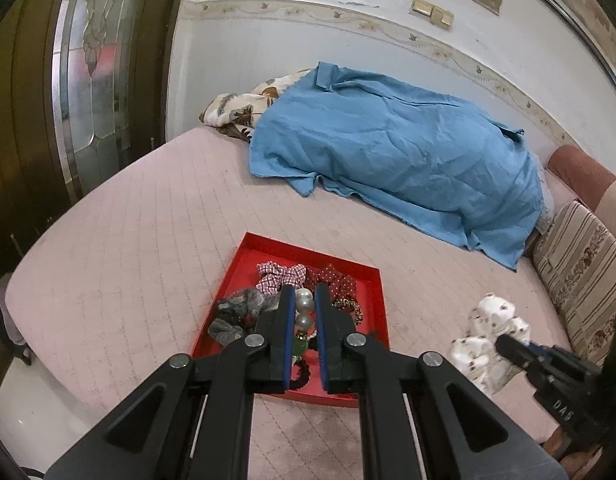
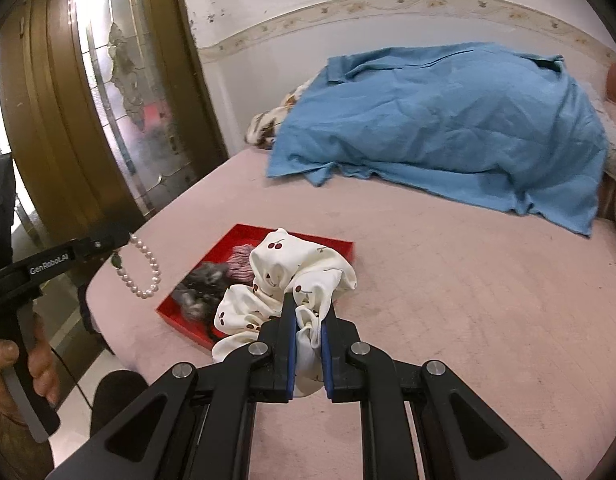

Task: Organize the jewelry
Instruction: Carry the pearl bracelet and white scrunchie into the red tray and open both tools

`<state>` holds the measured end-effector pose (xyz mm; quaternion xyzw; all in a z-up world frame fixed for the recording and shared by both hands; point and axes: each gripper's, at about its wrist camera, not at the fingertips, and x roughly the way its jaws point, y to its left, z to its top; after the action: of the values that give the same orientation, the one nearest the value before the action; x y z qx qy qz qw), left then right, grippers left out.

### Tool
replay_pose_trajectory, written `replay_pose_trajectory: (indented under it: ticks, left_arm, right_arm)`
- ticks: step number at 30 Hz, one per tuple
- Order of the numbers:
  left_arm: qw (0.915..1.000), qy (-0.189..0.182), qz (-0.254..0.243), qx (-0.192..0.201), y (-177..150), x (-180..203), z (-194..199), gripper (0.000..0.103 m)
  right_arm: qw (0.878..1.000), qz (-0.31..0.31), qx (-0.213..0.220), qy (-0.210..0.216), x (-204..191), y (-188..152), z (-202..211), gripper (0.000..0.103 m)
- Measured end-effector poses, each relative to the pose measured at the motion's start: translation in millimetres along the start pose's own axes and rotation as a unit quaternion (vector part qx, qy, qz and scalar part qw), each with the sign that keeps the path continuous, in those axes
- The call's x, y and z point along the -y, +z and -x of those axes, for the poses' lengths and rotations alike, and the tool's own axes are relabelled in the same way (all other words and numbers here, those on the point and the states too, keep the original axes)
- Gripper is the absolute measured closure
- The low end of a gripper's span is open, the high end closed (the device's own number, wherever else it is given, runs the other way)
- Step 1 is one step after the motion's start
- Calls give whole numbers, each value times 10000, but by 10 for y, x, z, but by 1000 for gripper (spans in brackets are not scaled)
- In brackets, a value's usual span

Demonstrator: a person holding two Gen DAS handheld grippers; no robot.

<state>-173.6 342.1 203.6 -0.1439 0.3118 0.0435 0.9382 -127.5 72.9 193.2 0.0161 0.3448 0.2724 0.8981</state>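
Your left tool [image 2: 125, 236] gripped a pearl bracelet [image 2: 141, 270], your right tool [image 2: 308, 320] clamped a cherry-print scrunchie [image 2: 291, 272], near the red tray [image 1: 267, 246] on the bed [image 1: 127, 248]

Blue sheet [image 1: 392, 152] heaped along bed's [image 1: 127, 232] far edge over a floral blanket [image 1: 243, 108]; striped cushion [image 1: 580, 272] at right edge; glass-panelled door [image 1: 91, 80] beyond left edge.

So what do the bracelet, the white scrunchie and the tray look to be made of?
Bracelet: round glossy white beads, pearl or imitation; cannot tell which. It hangs from the shut left gripper. Scrunchie: soft gathered cloth, matte to slightly satiny, with a cherry print, pinched in the right gripper. Tray: thin straight red walls, smooth; probably cardboard or plastic.
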Motion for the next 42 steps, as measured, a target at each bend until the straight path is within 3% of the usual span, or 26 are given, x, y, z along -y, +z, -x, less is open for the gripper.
replay_pose_trajectory:
  ticks: [22,34,42]
  left_arm:
    - [9982,-348,-324,-372,-221,187,-248,94]
    - [9964,111,-622,-562,-290,280,-432,94]
    - [9925,187,-907,-793,-320,452,-678,94]
  right_arm:
    - [9985,-100,-520,-137,-96,-115,-355,92]
    - [9973,-93,-682,-260,-63,-162,-473,92]
    - [9963,-242,-740,-357,81,-154,-532,92]
